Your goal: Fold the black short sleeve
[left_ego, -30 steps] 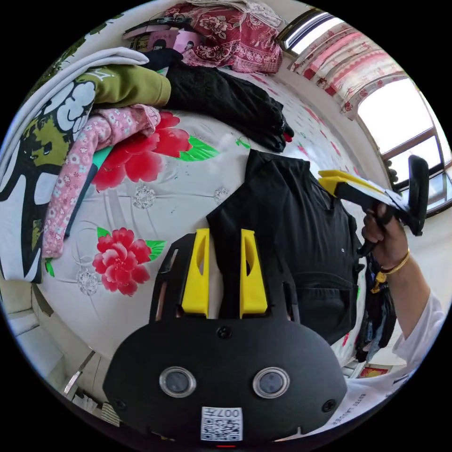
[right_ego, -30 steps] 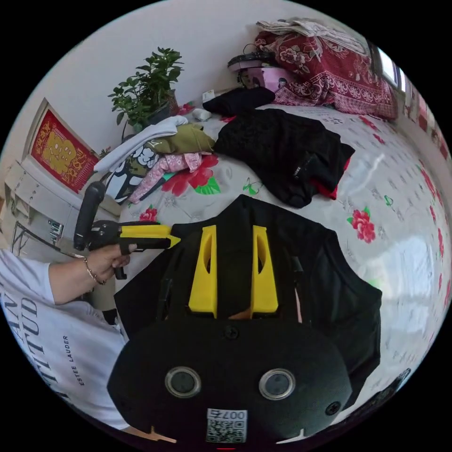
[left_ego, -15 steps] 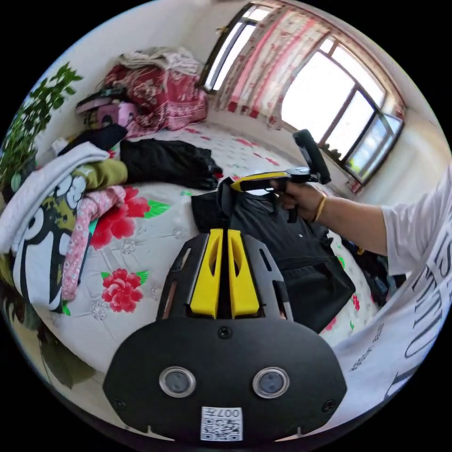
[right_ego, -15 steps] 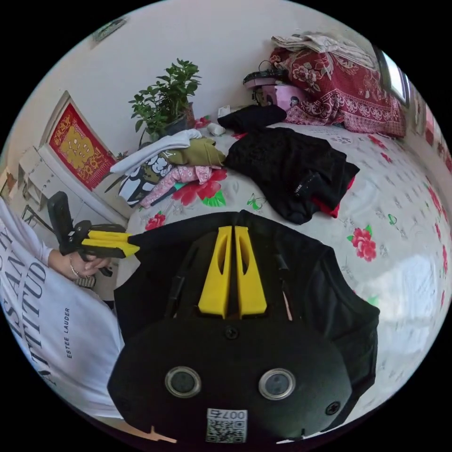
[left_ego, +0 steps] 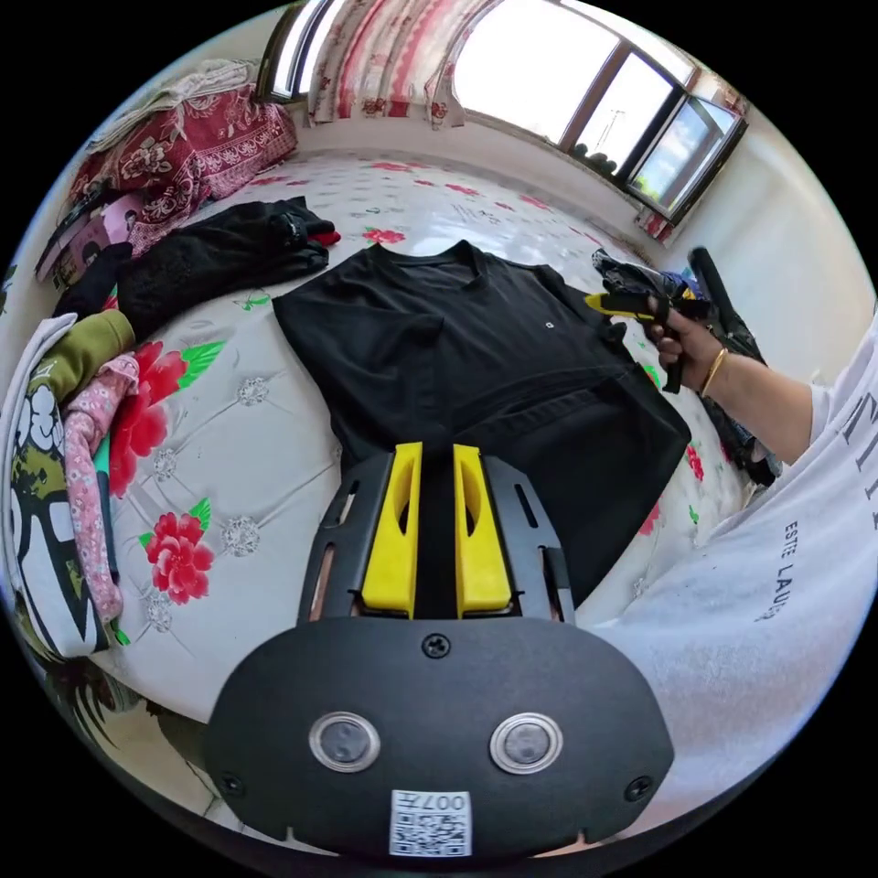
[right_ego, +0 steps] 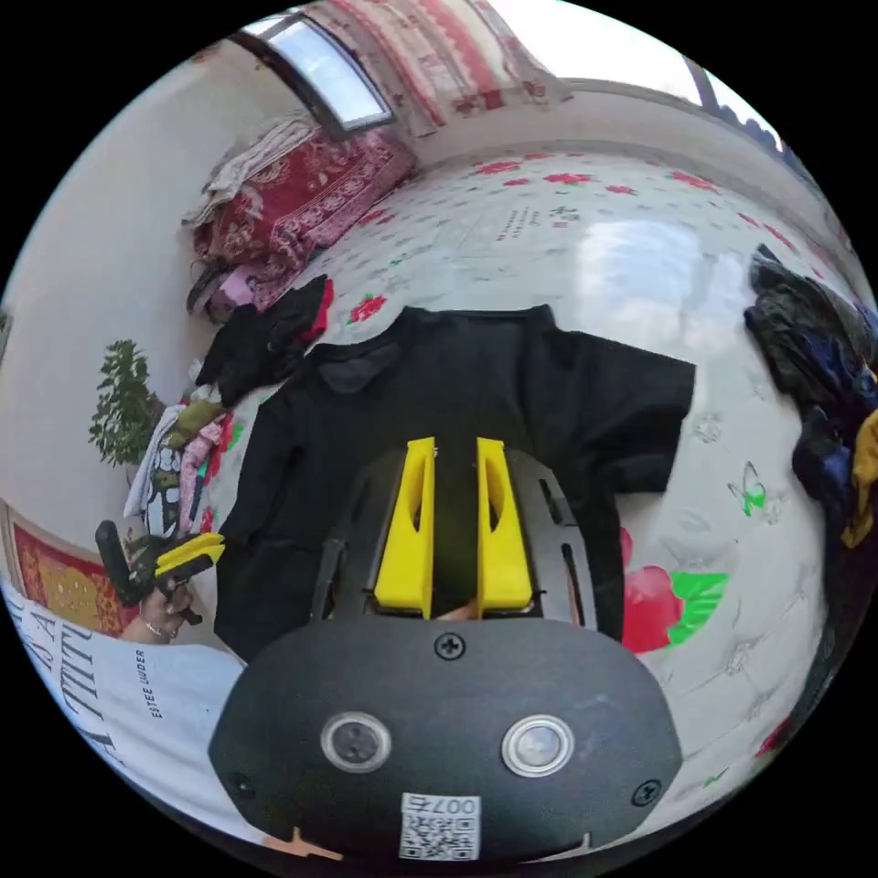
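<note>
Folding is only just getting started: the black short-sleeve T-shirt [left_ego: 476, 366] is lying spread face up on the floral quilted bed cover [left_ego: 229, 457], collar toward the window [left_ego: 585, 91], one sleeve already turned in over the chest and the hem area rumpled. The left gripper [left_ego: 437, 448] is hovering above the lower part of the shirt, its yellow jaws a narrow gap apart and gripping nothing that I can see. In the right gripper view, the right gripper [right_ego: 455, 444] is hanging over the shirt's middle, jaws likewise slightly parted and empty. Next, I judge, each gripper is going to need a fresh pinch on an edge, probably the outspread sleeve [right_ego: 640, 402], to bring it across. Half a second ago both pairs of jaws were nearly closed on lifted black cloth; now they are standing a little wider and the shirt is resting flat
</note>
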Demonstrator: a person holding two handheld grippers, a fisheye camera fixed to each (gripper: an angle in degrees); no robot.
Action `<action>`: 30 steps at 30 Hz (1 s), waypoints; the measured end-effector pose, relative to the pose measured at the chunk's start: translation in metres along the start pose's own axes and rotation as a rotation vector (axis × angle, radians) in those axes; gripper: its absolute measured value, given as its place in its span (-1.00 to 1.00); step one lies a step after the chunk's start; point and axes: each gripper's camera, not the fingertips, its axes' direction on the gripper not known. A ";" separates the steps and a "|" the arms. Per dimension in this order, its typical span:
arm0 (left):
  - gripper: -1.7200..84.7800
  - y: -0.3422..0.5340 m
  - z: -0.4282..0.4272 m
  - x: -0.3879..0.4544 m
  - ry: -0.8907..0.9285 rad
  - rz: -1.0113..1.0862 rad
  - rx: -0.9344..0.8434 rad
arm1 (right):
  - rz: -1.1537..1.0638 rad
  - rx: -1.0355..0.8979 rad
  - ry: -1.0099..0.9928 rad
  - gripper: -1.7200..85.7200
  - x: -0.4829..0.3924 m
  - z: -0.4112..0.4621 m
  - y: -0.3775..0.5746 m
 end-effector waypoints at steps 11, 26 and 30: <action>-0.85 0.009 -0.009 -0.014 -0.008 -0.227 -0.019 | 0.541 0.151 -0.284 -0.78 0.137 -0.028 0.030; -0.91 0.006 -0.002 -0.020 -0.011 -0.324 -0.038 | -0.694 -0.236 0.050 -0.93 -0.117 -0.004 0.008; -0.89 0.004 -0.003 -0.022 -0.003 -0.334 -0.027 | -0.776 -0.352 0.087 -0.89 -0.151 0.024 0.035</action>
